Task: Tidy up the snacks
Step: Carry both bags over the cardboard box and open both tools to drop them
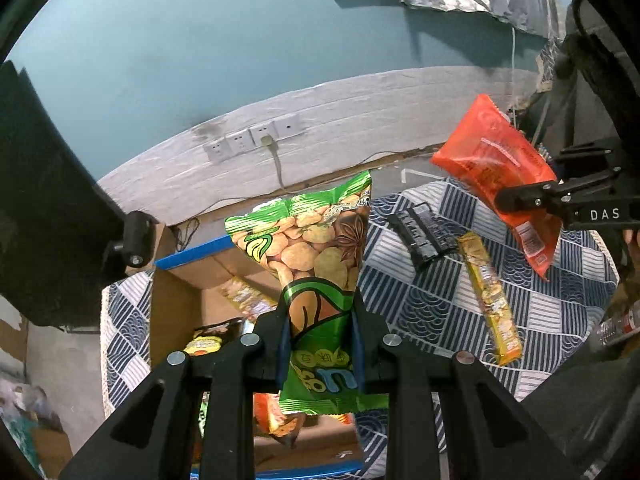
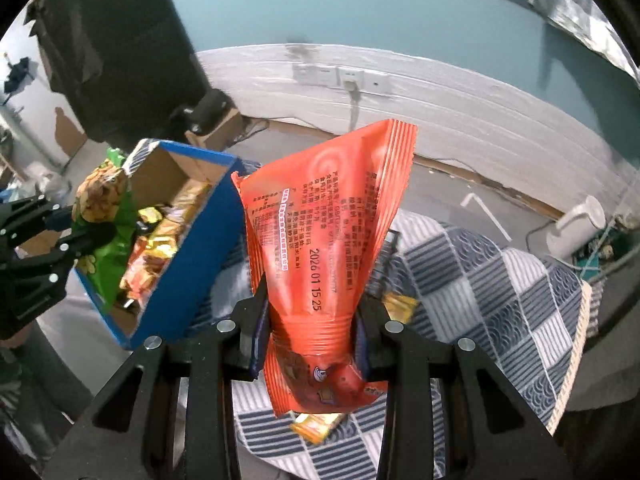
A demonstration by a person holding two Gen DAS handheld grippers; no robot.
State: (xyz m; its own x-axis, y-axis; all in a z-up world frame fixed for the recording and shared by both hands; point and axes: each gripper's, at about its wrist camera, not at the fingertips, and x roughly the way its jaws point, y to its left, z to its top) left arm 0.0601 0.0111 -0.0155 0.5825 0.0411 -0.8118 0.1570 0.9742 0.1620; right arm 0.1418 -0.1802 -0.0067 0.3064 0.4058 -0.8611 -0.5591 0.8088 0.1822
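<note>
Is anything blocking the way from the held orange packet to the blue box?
Yes, the left gripper, shut on the green bean bag, sits at the open blue box. The right gripper, shut on the orange packet, has nothing else between.

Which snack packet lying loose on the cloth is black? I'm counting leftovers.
The black packet, flat on the checked cloth beside the long yellow packet; the green and orange bags are gripper-held.

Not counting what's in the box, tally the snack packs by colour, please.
Green bag, held by left gripper: 1
Orange bag, held by right gripper: 1
Yellow stick pack on cloth: 1
Black pack on cloth: 1
Total: 4
</note>
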